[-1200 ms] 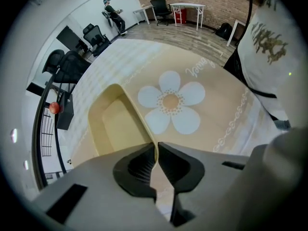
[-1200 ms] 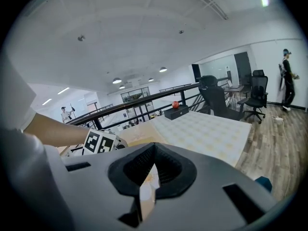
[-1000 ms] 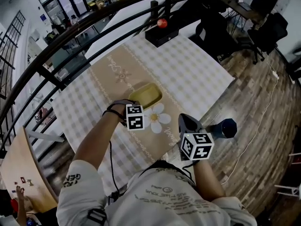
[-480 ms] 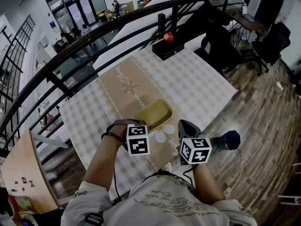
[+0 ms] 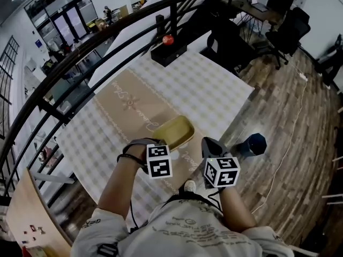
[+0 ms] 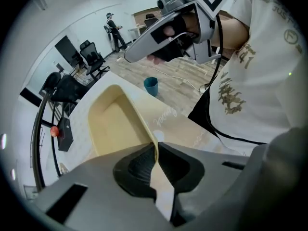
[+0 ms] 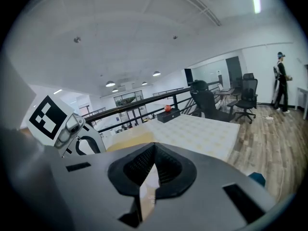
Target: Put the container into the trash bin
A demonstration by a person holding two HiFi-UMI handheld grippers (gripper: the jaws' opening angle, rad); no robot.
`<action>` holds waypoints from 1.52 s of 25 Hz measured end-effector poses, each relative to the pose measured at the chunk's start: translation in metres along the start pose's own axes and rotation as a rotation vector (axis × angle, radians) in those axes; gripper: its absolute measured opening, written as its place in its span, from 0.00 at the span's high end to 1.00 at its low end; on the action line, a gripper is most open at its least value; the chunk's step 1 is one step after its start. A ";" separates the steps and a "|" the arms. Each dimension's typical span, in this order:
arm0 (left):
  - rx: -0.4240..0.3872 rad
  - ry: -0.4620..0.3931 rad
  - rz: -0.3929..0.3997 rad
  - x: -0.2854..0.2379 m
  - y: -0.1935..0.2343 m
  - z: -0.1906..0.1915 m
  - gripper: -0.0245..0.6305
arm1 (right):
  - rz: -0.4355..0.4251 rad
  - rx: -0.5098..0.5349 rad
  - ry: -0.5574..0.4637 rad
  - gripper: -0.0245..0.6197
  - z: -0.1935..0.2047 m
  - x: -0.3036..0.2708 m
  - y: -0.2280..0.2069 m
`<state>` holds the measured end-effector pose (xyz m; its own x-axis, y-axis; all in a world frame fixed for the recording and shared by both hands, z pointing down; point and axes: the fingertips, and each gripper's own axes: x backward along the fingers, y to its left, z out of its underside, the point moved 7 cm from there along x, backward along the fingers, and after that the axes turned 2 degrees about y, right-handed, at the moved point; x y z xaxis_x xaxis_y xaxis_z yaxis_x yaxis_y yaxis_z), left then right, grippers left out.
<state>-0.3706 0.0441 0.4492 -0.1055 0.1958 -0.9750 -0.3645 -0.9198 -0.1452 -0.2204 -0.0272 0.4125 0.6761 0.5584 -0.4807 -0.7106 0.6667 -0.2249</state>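
One yellow container (image 5: 172,131) hangs over the checked table (image 5: 214,90), rim pinched in the left gripper's (image 6: 155,152) nearly closed jaws; the right gripper (image 7: 153,170) is closed, empty. Carrying step: next, swing it over the blue trash bin (image 5: 256,143), then release.

Some lettering in view, almost none of it legible

The tan table runner (image 5: 134,108) carries white cursive script in several places, and a word of it also shows in the left gripper view, but the letters are too small and looped to read. The person's white shirt (image 5: 187,229) has dark print across the chest, seen upside down and unreadable from the head view. In the left gripper view its upper part shows capitals that look like "JUST", a circled "F", and gold lettering too broken to read. The cube (image 5: 159,161) on the left gripper (image 6: 155,150) and the cube (image 5: 222,171) on the right gripper (image 7: 153,170) bear black-and-white square codes.
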 end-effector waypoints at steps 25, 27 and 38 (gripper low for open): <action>-0.653 -0.149 0.062 -0.055 -0.037 -0.293 0.92 | 0.590 -0.380 -0.193 0.96 0.087 0.212 -0.199; -0.652 -0.154 0.063 -0.052 -0.037 -0.302 0.92 | 0.590 -0.377 -0.200 0.96 0.083 0.217 -0.206; -0.660 -0.112 0.051 -0.057 -0.040 -0.356 0.92 | 0.589 -0.382 -0.219 0.96 0.077 0.249 -0.253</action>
<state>-0.0204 -0.0514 0.4509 -0.2161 0.1481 -0.9651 0.2818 -0.9369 -0.2068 0.1424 -0.0187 0.4148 0.1565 0.8834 -0.4418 -0.9593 0.0295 -0.2808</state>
